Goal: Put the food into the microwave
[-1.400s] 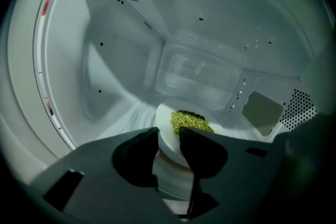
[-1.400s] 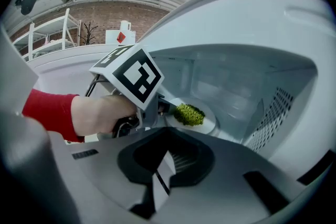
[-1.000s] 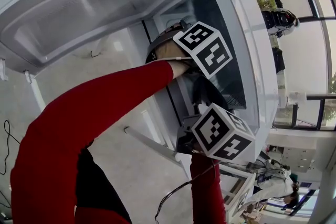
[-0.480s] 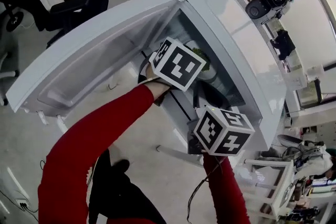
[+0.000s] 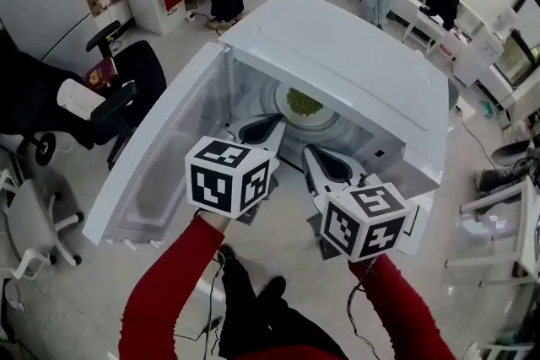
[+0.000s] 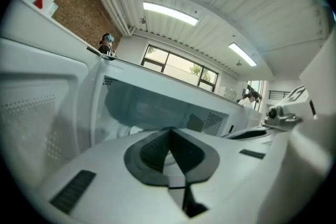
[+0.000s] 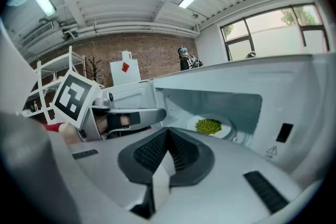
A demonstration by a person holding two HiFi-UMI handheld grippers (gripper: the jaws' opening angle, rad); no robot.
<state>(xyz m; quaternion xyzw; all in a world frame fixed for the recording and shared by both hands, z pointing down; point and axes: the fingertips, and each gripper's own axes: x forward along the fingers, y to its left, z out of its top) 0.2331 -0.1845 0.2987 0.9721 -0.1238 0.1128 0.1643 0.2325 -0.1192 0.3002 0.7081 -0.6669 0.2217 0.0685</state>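
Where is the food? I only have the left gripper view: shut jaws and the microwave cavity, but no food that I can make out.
Observer: The green food lies on a white plate inside the open microwave, about mid-cavity.
Operator: Does the right gripper hold anything?
Observer: No. The right gripper has its jaws together with nothing between them.
Operator: Is it close to the plate?
Observer: The head view shows it at the cavity's mouth, short of the plate, beside the left gripper.
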